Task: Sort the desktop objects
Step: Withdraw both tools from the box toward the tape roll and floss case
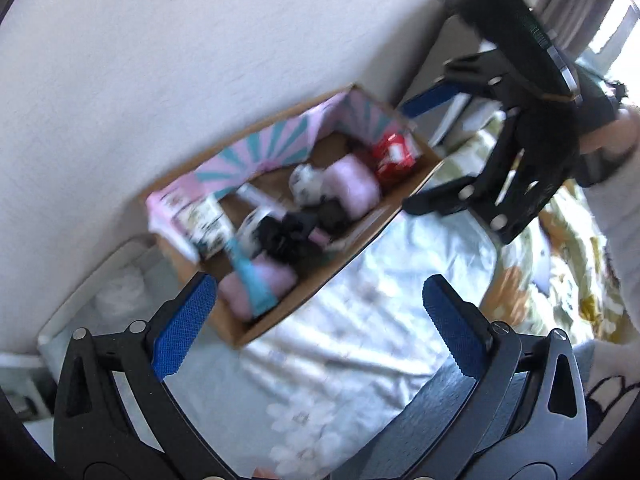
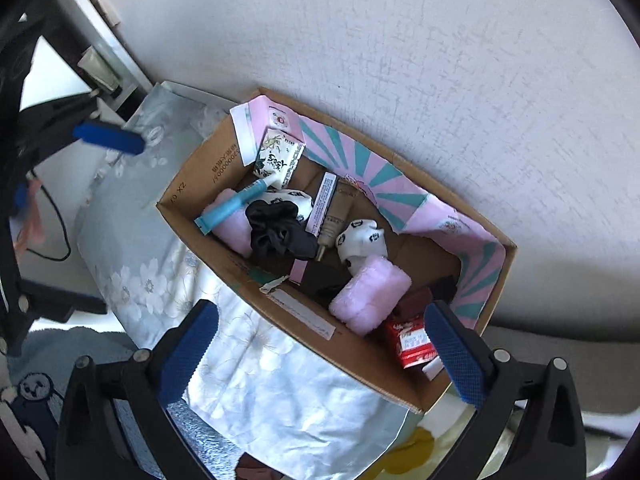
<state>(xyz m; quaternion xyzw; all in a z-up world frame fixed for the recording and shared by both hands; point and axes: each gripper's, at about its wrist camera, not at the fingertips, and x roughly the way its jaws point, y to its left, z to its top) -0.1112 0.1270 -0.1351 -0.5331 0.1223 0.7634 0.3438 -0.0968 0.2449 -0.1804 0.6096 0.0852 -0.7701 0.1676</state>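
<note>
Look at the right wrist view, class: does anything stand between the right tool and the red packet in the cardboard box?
Nothing visible does. The right tool hangs open above the cardboard box, and the red packet lies uncovered beside a pink fluffy roll.

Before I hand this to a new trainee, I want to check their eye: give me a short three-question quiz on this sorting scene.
1. True or false: both grippers are empty.
2. Which lies on top of the pink cloth at the cardboard box's end? A) teal tube B) red packet C) black scrunchie
3. What holds all the small items?

Key: 1. True: left gripper and right gripper stand open. 2. A. 3. The cardboard box.
</note>
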